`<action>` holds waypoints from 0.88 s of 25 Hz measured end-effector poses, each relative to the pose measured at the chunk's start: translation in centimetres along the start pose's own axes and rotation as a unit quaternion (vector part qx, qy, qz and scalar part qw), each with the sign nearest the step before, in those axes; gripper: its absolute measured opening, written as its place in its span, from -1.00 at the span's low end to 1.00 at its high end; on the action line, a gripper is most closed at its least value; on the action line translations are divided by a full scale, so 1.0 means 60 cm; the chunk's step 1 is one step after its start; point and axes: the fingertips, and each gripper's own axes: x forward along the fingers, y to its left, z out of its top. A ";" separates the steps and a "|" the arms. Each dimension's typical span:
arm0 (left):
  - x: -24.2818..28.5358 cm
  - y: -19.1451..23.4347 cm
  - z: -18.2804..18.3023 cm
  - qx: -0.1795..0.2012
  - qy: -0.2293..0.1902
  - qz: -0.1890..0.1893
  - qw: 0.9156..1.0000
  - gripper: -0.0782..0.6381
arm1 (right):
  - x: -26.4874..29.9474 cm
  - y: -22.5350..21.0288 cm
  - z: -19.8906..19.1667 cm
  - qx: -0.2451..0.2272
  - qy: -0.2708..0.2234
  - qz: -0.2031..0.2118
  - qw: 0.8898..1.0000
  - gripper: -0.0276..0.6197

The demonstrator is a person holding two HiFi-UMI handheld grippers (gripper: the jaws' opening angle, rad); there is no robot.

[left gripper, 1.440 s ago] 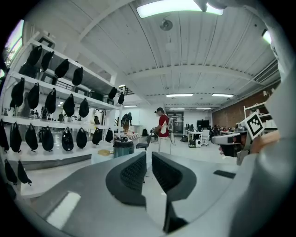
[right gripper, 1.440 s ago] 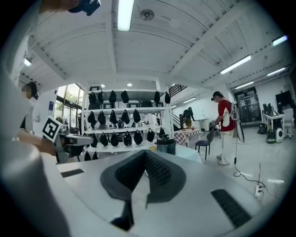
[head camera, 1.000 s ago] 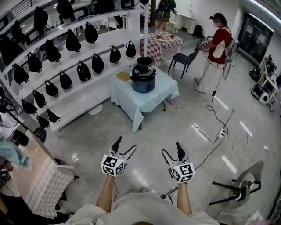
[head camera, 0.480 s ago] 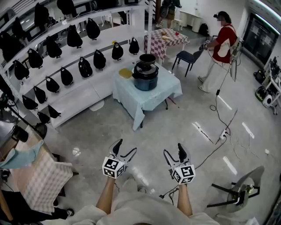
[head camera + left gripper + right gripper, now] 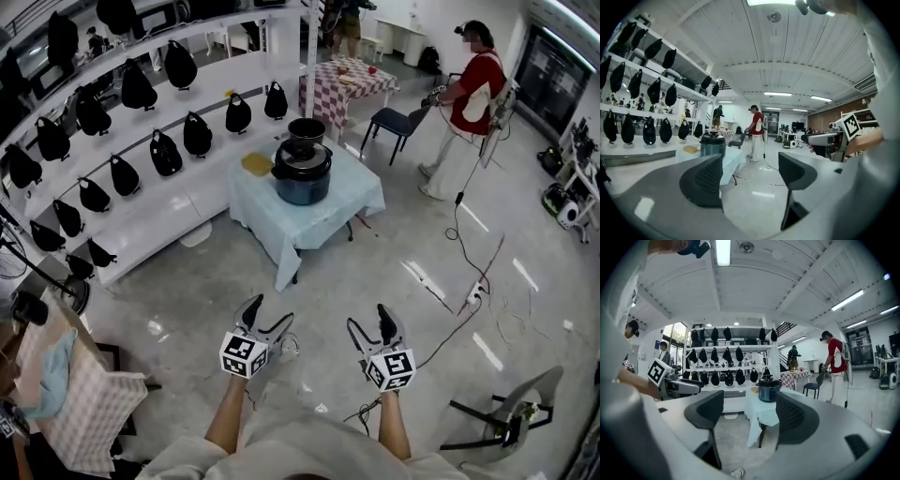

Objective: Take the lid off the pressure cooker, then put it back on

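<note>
Compared with half a second ago, the head view has swung a bit. The dark blue pressure cooker point(image 5: 302, 178) sits slightly lower and further left in it, and the masked person at the left edge is gone. My grippers are in the same spot, low in front of me.

My left gripper point(image 5: 267, 314) is released, with the jaws apart and nothing between them. My right gripper point(image 5: 368, 321) is the same, spread and empty.

The cooker is well away from both grippers, with its dark round lid point(image 5: 302, 157) on top. It stands on the table with a pale blue cloth point(image 5: 330, 211).

Bare grey polished floor point(image 5: 309, 281) lies open between me and the table's near corner. The white curved shelving with black bags point(image 5: 141, 178) runs close along the table's left. A black cable point(image 5: 459, 314) trails across the floor on the right. A grey chair point(image 5: 520, 394) stands at lower right, and a person in a red top point(image 5: 469, 89) is beyond the table on the right.
</note>
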 end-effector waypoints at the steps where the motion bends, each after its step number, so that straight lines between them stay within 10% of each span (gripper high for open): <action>1: 0.025 0.012 0.003 -0.001 0.000 -0.005 1.000 0.21 | 0.020 -0.012 0.000 0.001 0.002 -0.003 1.000 0.09; 22: 0.440 0.327 0.191 0.003 -0.022 -0.055 0.998 0.21 | 0.478 -0.233 0.147 -0.017 0.004 -0.042 0.999 0.09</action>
